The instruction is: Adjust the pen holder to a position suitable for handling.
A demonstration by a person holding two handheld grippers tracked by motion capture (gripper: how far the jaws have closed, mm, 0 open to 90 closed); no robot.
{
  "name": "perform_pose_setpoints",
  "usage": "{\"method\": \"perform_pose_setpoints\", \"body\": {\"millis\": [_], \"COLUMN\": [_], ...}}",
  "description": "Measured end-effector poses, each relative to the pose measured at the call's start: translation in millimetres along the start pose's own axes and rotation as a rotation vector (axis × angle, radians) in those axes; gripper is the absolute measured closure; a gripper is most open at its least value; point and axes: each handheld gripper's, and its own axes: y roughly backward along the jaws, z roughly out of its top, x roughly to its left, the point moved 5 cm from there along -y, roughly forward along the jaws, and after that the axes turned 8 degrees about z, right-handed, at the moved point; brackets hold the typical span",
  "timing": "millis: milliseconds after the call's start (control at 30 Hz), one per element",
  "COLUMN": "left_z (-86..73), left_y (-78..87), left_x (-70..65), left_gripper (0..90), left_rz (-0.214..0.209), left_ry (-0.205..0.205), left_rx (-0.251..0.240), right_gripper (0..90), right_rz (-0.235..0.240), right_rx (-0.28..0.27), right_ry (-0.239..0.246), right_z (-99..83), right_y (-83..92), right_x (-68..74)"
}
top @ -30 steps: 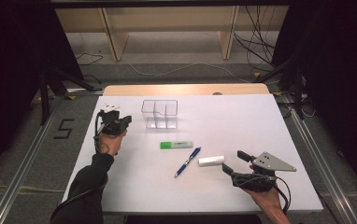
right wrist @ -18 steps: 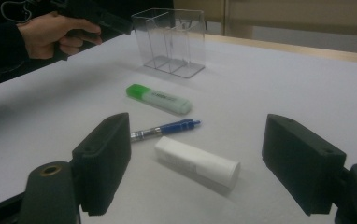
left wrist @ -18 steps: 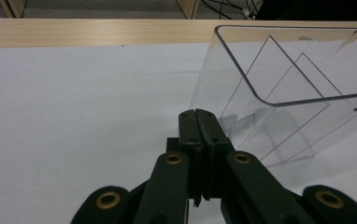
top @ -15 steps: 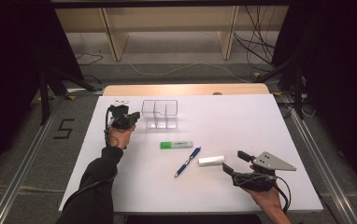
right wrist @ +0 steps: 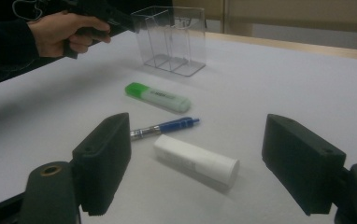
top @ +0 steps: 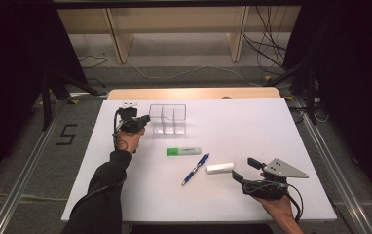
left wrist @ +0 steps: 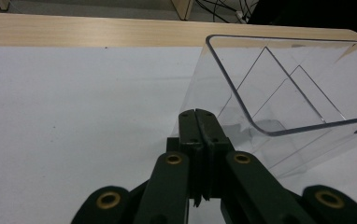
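Note:
A clear plastic organizer (top: 167, 118) with divided compartments stands at the back of the white table (top: 252, 126). My left gripper (top: 142, 120) is shut, and its tips rest against the organizer's (left wrist: 279, 98) left wall, with the black jaws (left wrist: 196, 116) pressed together. A green highlighter (top: 184, 151), a blue pen (top: 195, 169) and a white cylinder (top: 220, 167) lie mid-table. My right gripper (top: 246, 169) is open just right of the cylinder. In the right gripper view the cylinder (right wrist: 196, 160) lies ahead between the wide jaws, untouched, with the pen (right wrist: 165, 127) and highlighter (right wrist: 158, 97) beyond.
A wooden strip (top: 194, 93) runs along the table's far edge. Metal rails (top: 28, 165) flank the table on the floor, and cables (top: 267, 48) lie behind it. Bare white surface spreads to the right of the organizer.
My left gripper has moved right, from the table's left side up to the organizer's wall. The right gripper and the items on the table have stayed put.

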Motion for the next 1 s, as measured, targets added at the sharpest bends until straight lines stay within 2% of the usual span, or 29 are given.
{"method": "perform_pose_setpoints", "body": {"millis": [433,533,1000], "left_z": [9.9,10.2,11.5], "left_y": [-10.2,-11.1,-17.6], "left_x": [-25.0,-28.4,-45.7], "left_gripper": [89.4,89.3,89.3], "left_rz": [-0.016,-0.018,-0.036], "left_ry": [-0.018,-0.030,-0.036], "left_rx": [-0.004,0.005,0.010], "right_gripper": [24.9,25.0,24.9], "right_rz": [-0.001,0.000,-0.002], "right_rx": [0.002,0.001,0.001], "right_ry": [-0.004,-0.004,0.000], "right_z": [-0.4,-0.4,-0.1], "right_y": [0.4,0.9,1.7], "right_x": [-0.3,0.0,0.5]}}
